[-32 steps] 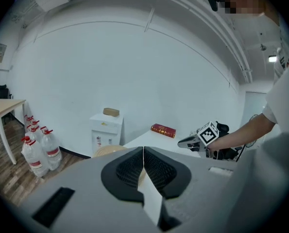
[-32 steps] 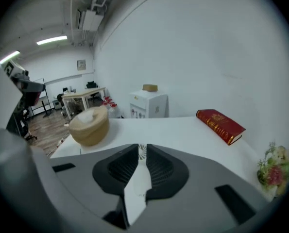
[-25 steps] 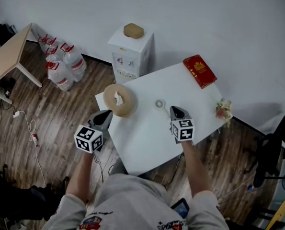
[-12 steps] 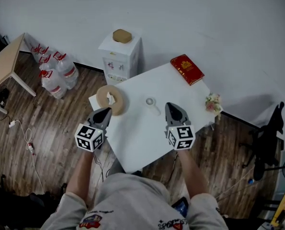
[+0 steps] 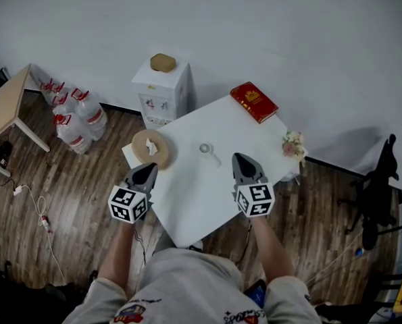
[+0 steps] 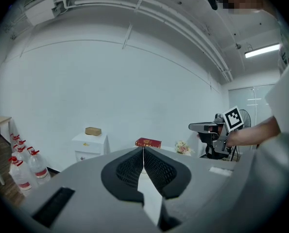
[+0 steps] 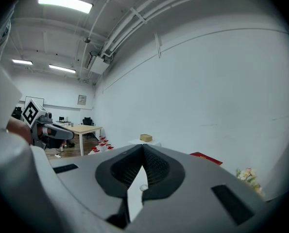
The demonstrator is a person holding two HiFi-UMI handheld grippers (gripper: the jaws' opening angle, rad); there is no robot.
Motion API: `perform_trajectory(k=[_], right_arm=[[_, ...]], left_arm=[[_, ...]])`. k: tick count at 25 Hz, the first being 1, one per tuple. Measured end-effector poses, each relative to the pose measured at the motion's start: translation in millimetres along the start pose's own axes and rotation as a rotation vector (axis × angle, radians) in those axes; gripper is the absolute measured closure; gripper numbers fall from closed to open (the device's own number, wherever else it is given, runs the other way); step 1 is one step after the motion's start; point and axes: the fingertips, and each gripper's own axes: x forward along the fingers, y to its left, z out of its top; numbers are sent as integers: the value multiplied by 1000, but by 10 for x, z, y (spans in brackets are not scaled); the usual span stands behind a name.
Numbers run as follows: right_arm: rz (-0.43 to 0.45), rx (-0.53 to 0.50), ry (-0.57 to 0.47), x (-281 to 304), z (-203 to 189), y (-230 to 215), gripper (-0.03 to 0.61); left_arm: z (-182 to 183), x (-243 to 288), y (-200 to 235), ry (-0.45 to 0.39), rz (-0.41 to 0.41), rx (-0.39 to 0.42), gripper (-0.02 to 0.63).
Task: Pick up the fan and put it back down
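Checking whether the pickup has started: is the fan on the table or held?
On the table: the fan lies on the white table, ahead of the shut, empty right tongs.

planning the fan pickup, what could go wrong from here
1. Both the left gripper and right gripper are shut; reaching in like that would likely shove the small fan instead of gripping it.
2. The round tissue holder sits just left of the fan, so an approach from that side may knock it.
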Motion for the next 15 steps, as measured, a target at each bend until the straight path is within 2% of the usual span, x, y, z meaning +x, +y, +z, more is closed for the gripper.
perform_trajectory(k=[15], right_arm=[[7, 30, -4, -64, -66, -101, 575]], left_arm=[[-20, 65, -147, 11, -3, 4, 609]])
